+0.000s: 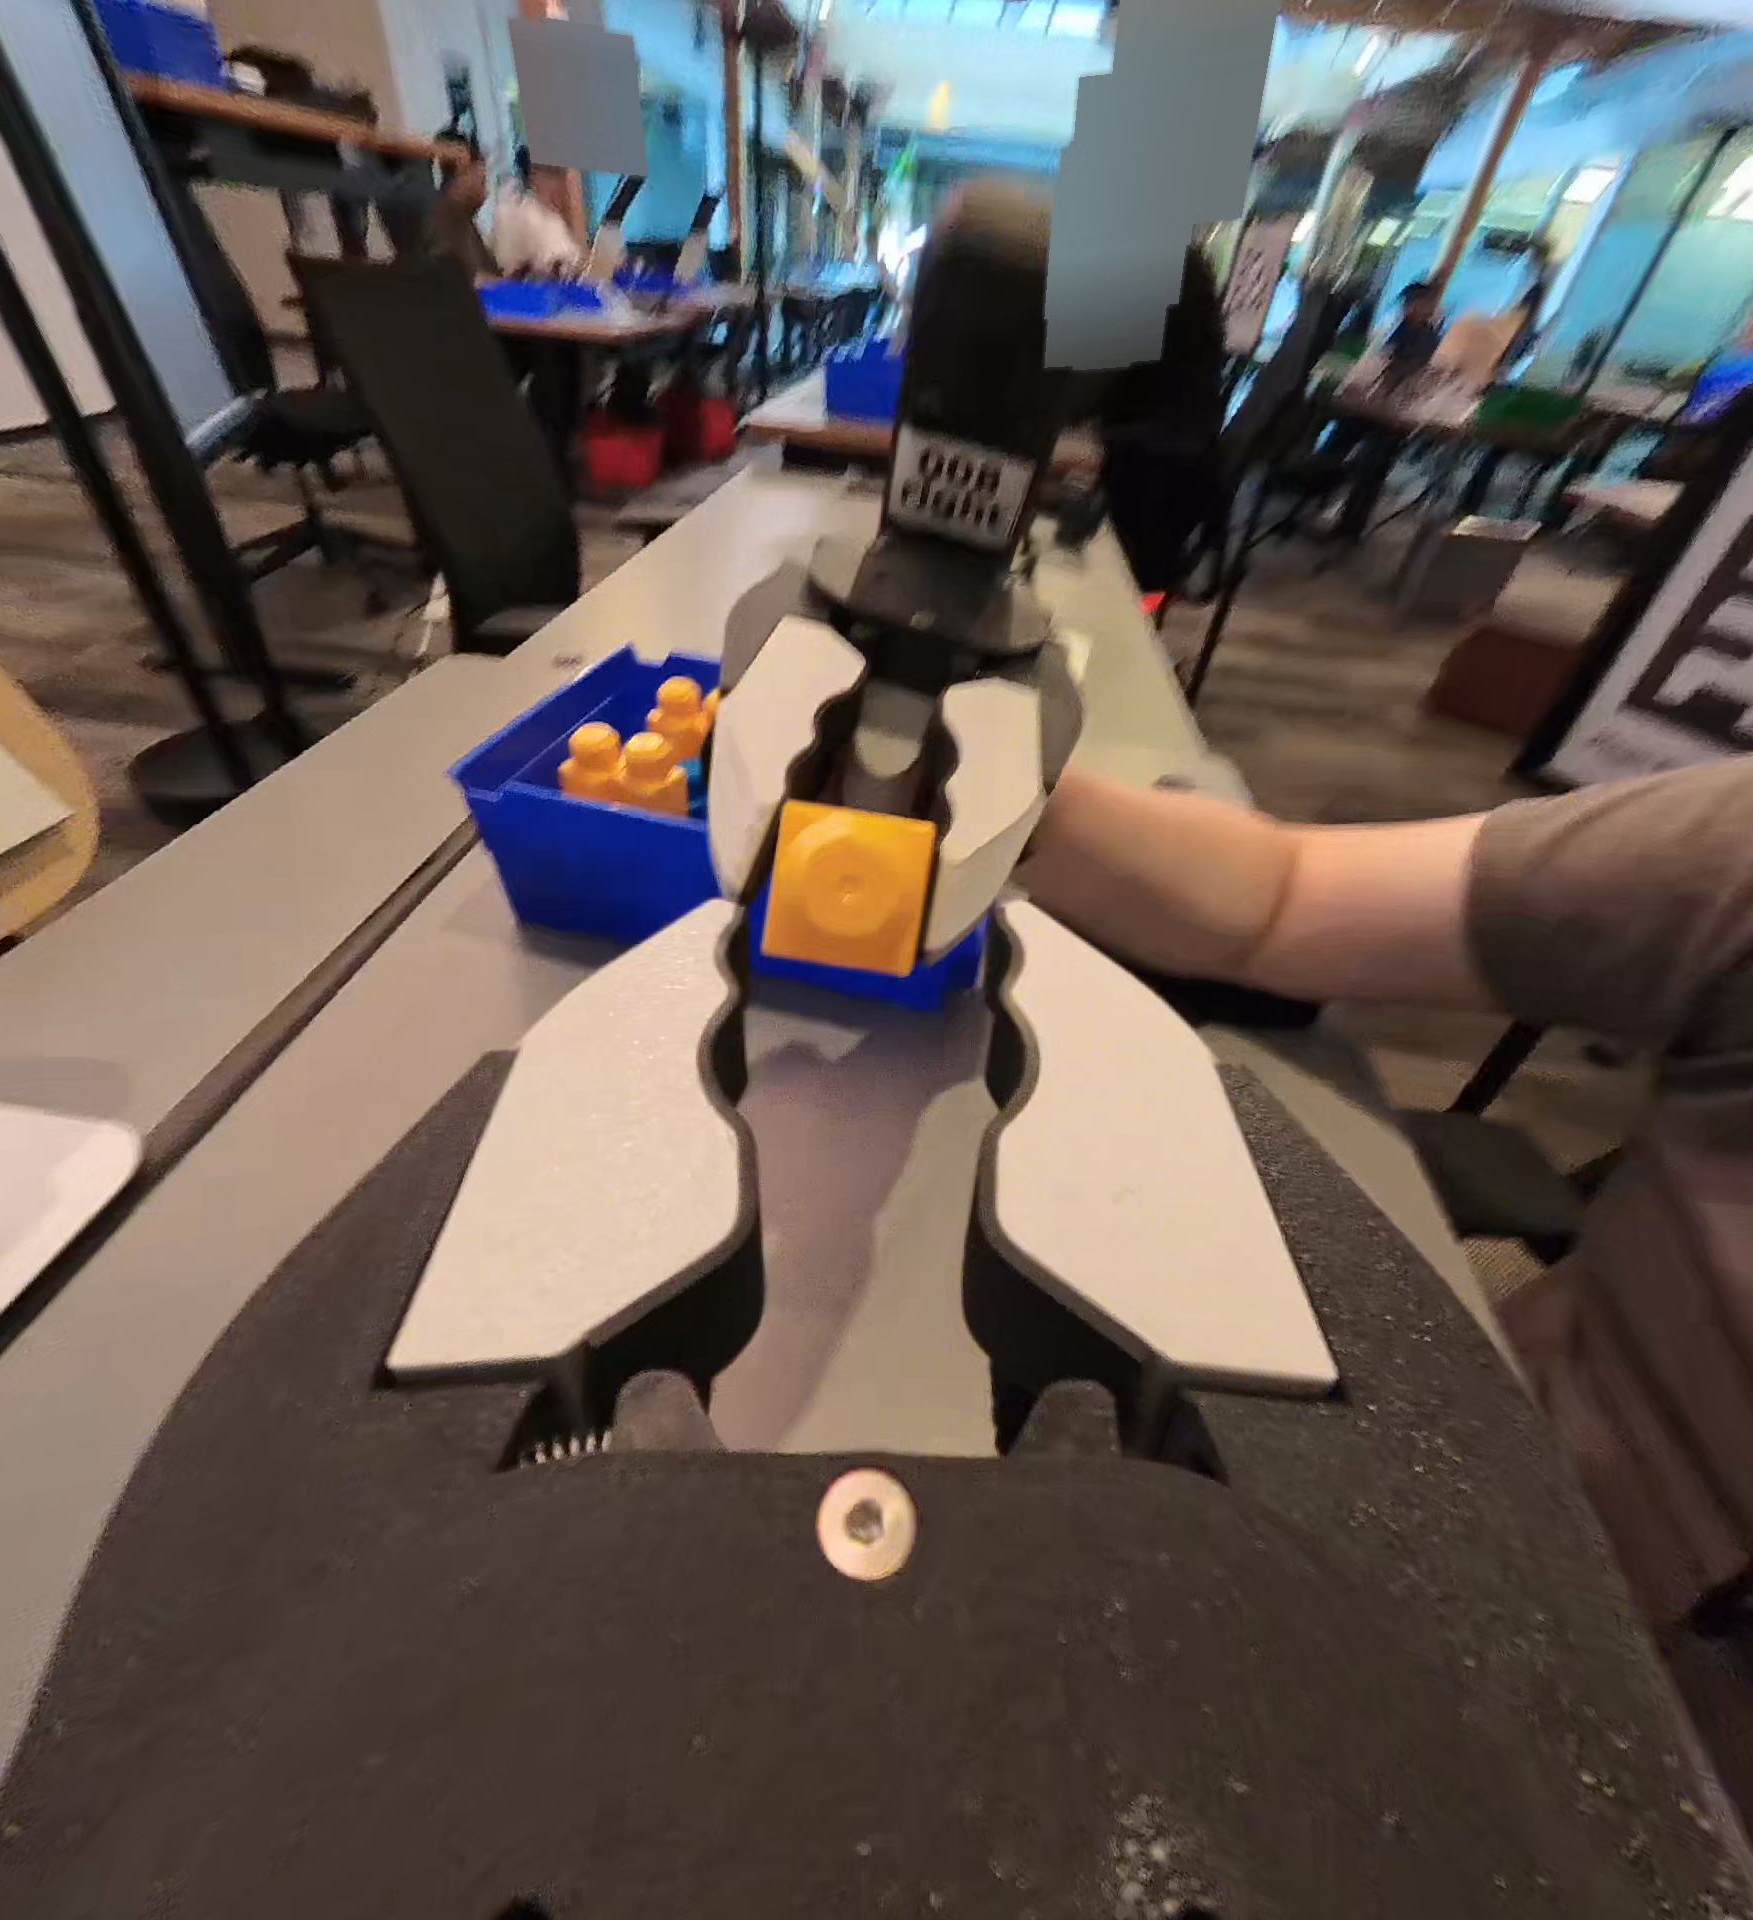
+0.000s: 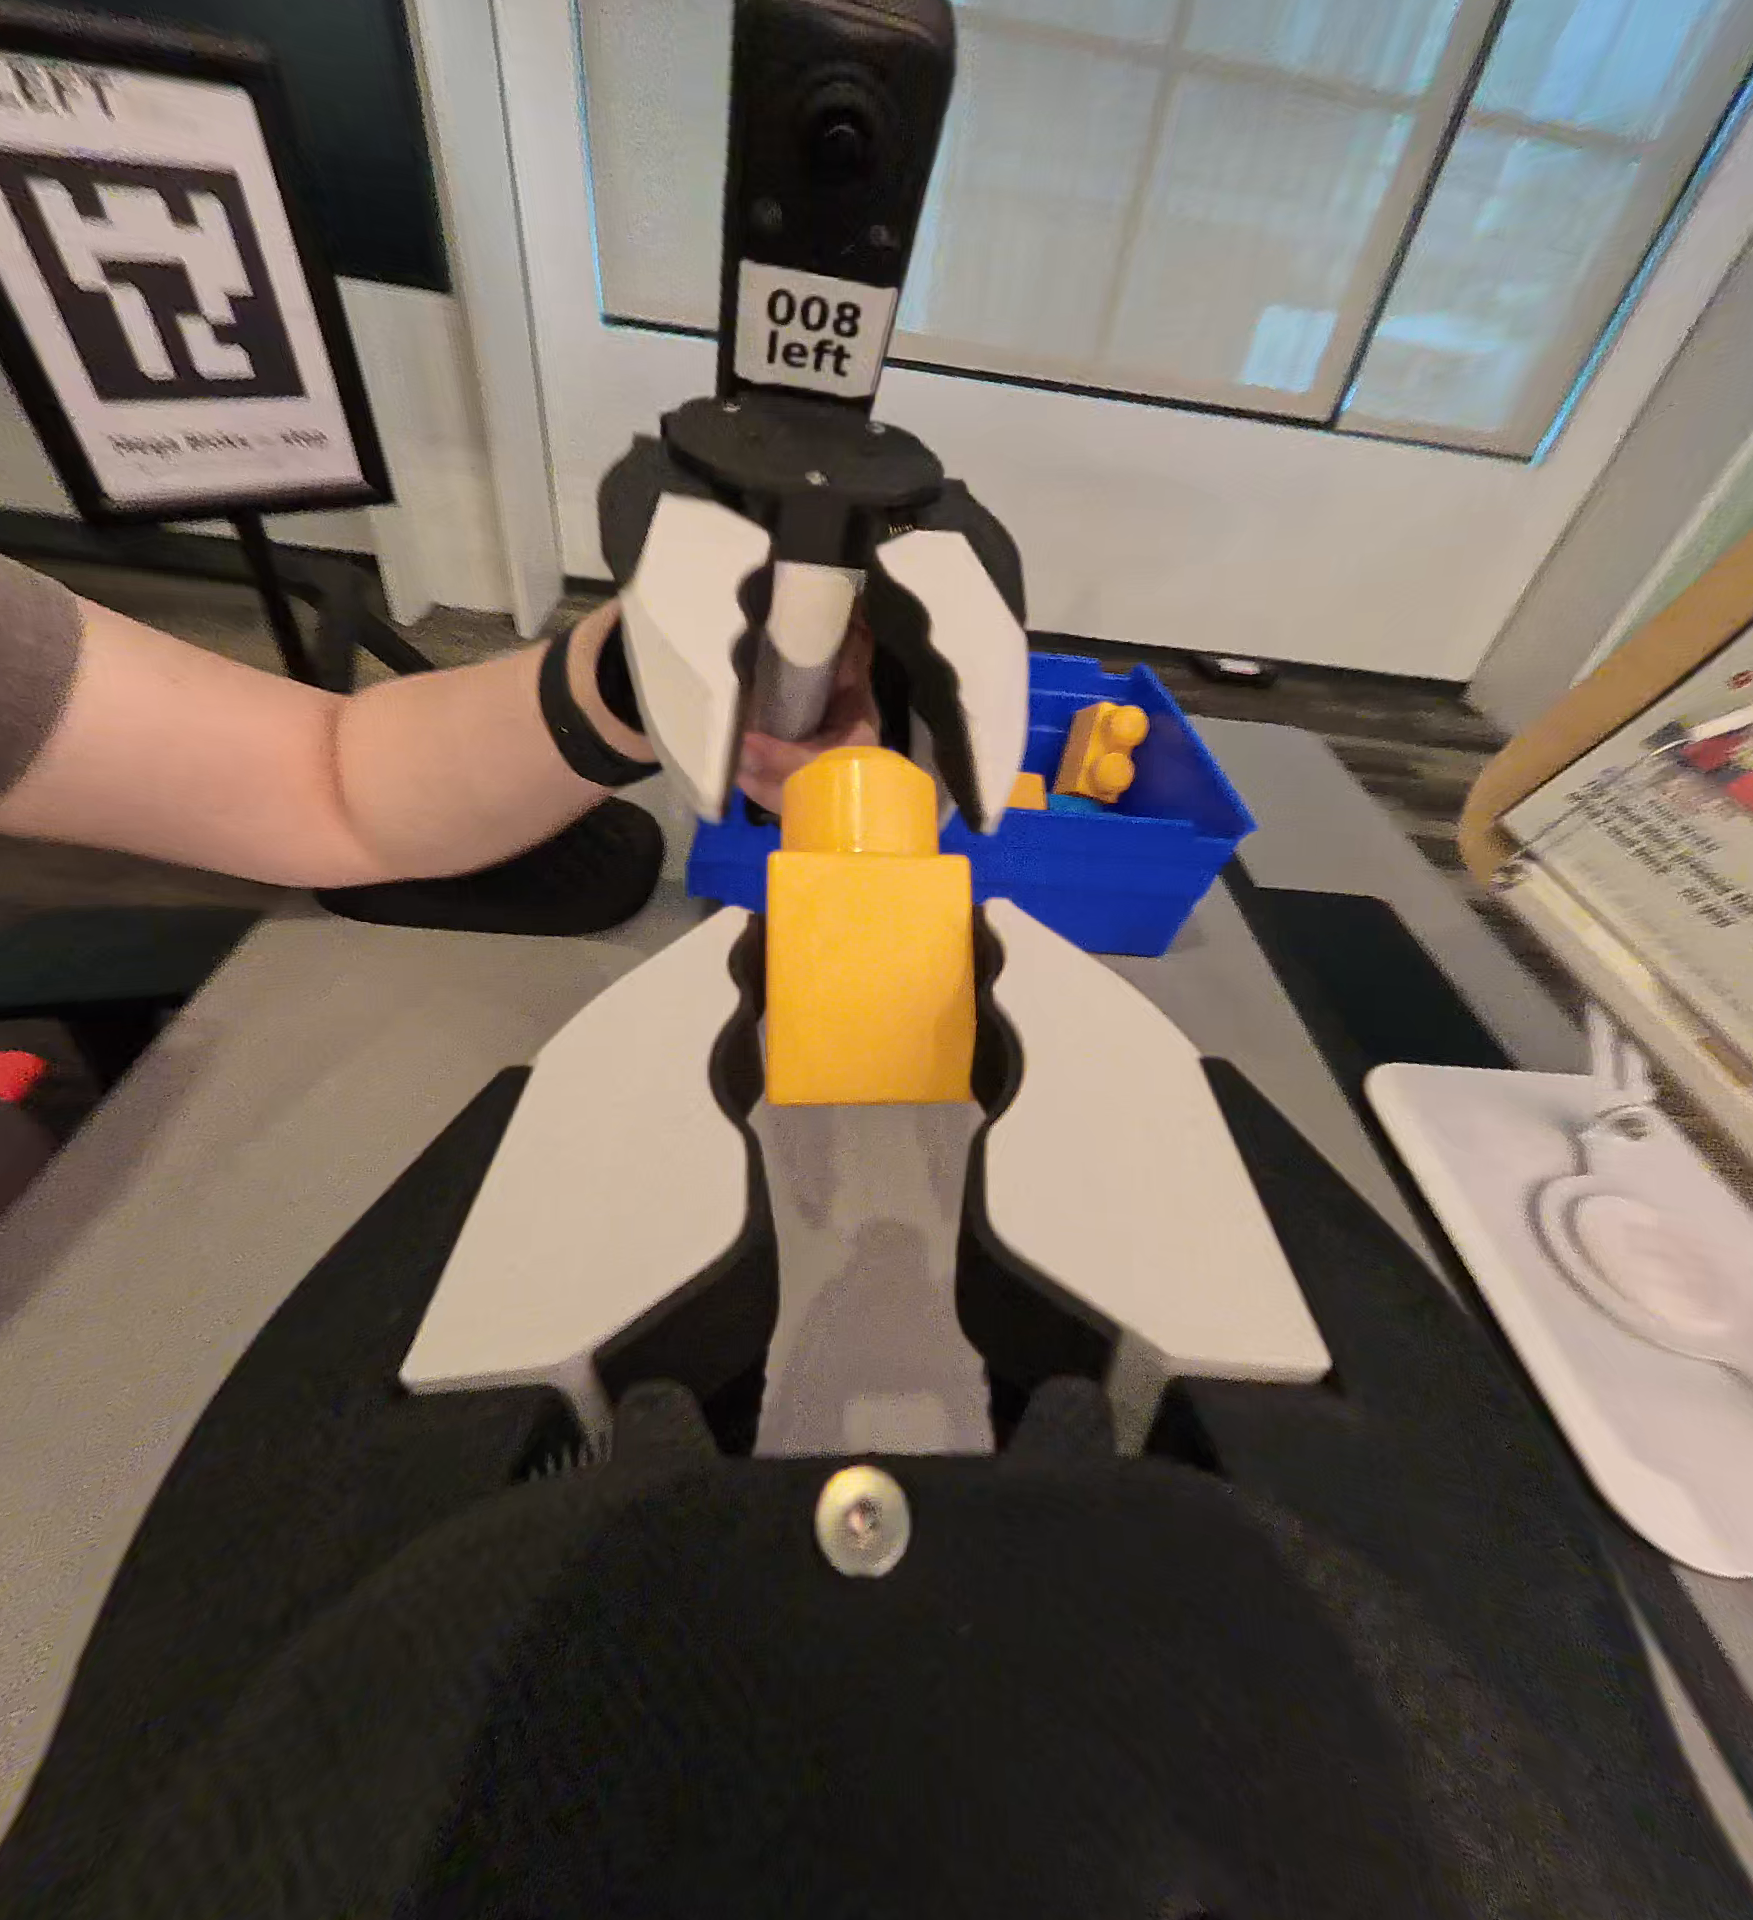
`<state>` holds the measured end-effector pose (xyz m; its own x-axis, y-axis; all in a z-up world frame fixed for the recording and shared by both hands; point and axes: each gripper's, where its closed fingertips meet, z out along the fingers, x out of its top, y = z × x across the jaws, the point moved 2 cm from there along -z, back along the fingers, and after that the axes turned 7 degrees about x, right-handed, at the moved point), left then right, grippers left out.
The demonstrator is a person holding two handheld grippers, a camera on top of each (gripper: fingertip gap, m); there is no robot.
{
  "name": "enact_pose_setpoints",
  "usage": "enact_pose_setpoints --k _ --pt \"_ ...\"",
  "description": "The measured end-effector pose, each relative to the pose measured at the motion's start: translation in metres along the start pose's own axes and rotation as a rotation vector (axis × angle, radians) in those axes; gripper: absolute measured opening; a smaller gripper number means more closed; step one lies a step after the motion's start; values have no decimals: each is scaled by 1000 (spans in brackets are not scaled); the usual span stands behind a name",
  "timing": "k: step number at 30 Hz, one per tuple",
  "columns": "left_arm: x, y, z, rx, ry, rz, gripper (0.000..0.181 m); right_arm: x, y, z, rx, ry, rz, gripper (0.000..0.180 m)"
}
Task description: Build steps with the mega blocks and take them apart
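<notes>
Right gripper (image 2: 870,997) clamps 1 glossy orange single-stud block (image 2: 867,977).

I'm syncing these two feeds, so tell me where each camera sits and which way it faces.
Left wrist view: behind the open left gripper, facing the right gripper, its orange block and a forearm.
Right wrist view: behind the right gripper, facing the left gripper and windows.
Shared: orange block, blue bin, grey table.

white tray (image 2: 1578,1299) beside marker sign (image 2: 139,275)
</notes>
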<state>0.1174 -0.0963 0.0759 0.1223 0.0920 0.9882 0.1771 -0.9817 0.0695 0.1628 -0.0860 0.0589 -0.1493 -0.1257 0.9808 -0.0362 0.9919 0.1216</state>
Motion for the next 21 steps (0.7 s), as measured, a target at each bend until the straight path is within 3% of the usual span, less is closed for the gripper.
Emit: enact_pose_setpoints --k 3,8,9,11,16,21 --pt "2 -5 -2 41 14 1 37 -1 -2 3 -7 -5 -37 38" --pt "-22 -8 11 99 -126 83 40 -11 -2 10 -4 -34 -63 38" --pt "-24 -6 13 88 -131 93 30 -14 -1 11 -10 -45 -67 38" --pt "-29 -8 14 95 -161 98 29 -20 1 11 -14 -69 -74 38" --pt "-53 -10 19 123 -330 181 29 -42 2 12 -28 -287 -87 49" --pt "-82 -14 23 190 -525 322 29 -71 -3 17 -19 -529 -126 40"
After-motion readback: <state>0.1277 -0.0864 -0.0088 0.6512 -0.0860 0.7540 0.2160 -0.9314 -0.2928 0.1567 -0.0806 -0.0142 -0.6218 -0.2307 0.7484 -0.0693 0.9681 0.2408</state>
